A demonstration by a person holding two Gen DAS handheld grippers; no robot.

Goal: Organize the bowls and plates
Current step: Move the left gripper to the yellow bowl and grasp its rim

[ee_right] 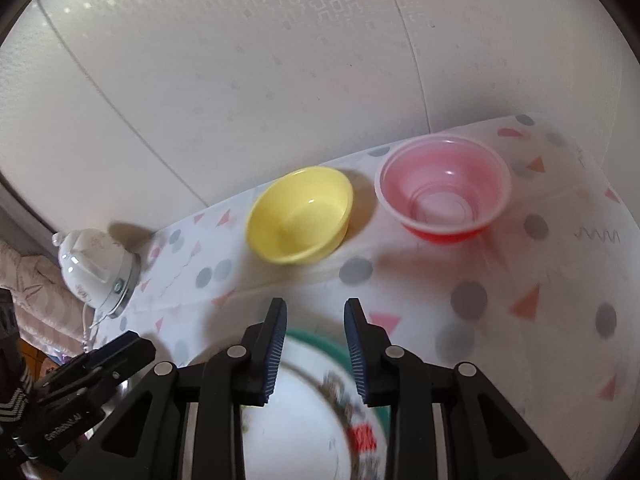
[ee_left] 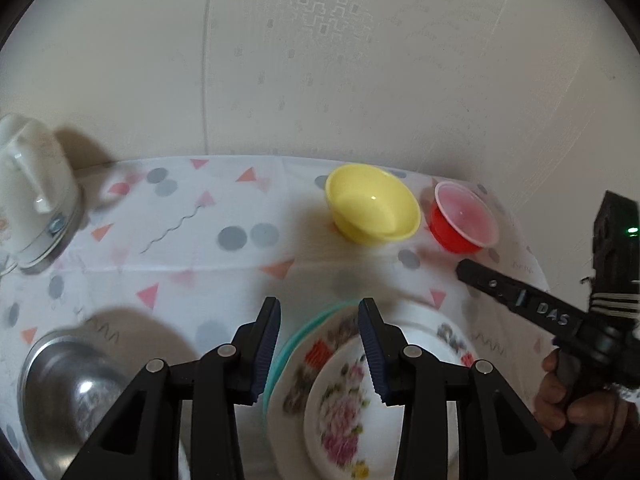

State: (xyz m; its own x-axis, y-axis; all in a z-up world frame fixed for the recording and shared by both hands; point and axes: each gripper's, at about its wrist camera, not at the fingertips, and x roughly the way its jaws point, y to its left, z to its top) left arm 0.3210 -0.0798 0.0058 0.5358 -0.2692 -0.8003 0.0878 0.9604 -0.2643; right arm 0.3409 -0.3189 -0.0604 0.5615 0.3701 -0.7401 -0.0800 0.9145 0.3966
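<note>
We hover both claws, jaws partly apart, empty | left claw [ee_left: 319, 305], right claw [ee_right: 315, 305] over floral plates [ee_left: 340, 412] | yellow bowl [ee_right: 300, 214], red bowl [ee_right: 444, 188], kettle [ee_right: 96, 272] beyond on worktop [ee_right: 520, 300]

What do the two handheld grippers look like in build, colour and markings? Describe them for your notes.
Both the left gripper and the right gripper are black plastic scissor-style linkages with silver rivet pins and dark blue ribbed pads. Seen from the left wrist, the right one carries raised letters, striped cord wrapped round its body and a green light. A dark sleeve shows at the hand.

Glossy plastic yellow bowl [ee_left: 372, 204], shiny metal bowl [ee_left: 68, 396], matt tablecloth [ee_left: 192, 240]
</note>
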